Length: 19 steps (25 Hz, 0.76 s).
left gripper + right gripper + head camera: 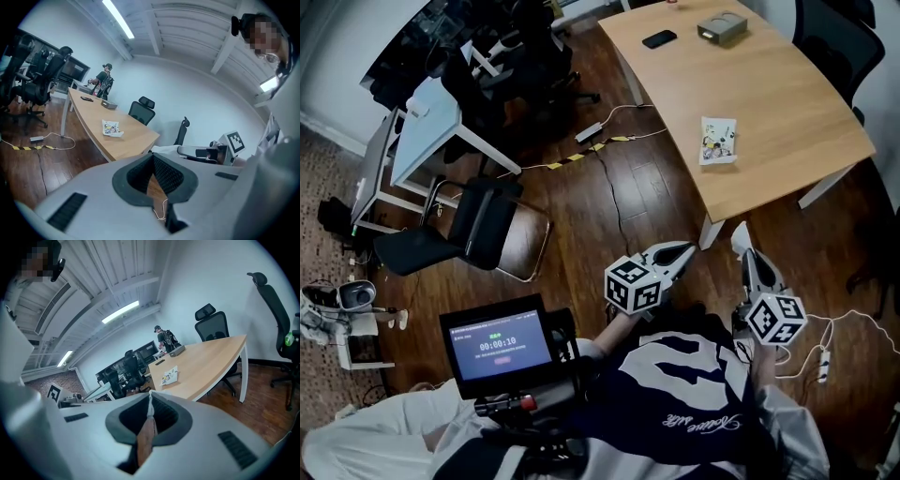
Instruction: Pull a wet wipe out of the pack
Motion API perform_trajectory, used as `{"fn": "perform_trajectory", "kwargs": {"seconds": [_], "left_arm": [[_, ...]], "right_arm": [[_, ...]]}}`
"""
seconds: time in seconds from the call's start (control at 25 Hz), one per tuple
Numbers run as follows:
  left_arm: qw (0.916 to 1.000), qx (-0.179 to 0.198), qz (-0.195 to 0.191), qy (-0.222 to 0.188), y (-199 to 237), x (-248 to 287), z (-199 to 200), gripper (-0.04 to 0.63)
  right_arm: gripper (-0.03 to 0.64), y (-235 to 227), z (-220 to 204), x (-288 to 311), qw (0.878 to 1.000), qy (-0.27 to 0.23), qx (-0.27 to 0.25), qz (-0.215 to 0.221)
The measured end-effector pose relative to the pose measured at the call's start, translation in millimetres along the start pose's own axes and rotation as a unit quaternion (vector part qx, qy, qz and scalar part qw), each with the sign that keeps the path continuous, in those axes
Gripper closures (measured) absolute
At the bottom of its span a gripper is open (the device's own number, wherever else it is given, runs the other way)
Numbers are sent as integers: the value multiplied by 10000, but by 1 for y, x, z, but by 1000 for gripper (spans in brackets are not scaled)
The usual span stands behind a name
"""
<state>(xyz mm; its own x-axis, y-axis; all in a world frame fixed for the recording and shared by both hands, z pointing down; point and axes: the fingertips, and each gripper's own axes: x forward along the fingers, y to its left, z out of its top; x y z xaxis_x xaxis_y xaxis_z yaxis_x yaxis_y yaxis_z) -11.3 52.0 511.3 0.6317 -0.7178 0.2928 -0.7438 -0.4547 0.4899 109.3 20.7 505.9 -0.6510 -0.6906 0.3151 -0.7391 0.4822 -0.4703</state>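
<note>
The wet wipe pack (pixel 718 141), white with colourful print, lies flat on the wooden table (pixel 787 103) near its front edge. It also shows small in the left gripper view as the pack (pixel 111 127) and in the right gripper view as the pack (pixel 169 376). Both grippers hover over the floor, short of the table's near corner and well apart from the pack. My left gripper (pixel 691 247) is shut with nothing in it, its tips meeting (pixel 152 155). My right gripper (pixel 738 231) is shut and empty too (pixel 150 393).
A black phone (pixel 659 38) and a grey box (pixel 721 28) lie at the table's far end. Black office chairs (pixel 473 230) and a white desk (pixel 431 131) stand to the left, with cables and a power strip (pixel 588 132) on the wooden floor. A screen (pixel 497 347) sits at my chest.
</note>
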Motion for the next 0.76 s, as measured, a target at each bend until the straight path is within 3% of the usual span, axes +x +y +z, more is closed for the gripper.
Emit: {"fn": "perform_trajectory", "kwargs": {"seconds": [0.28, 0.76], "left_arm": [[9999, -16, 7, -171, 15, -5, 23, 592], [9994, -104, 289, -157, 33, -28, 21, 592]], "right_arm": [[620, 11, 10, 15, 10000, 31, -77, 20], [620, 24, 2, 29, 9997, 139, -77, 160]]}}
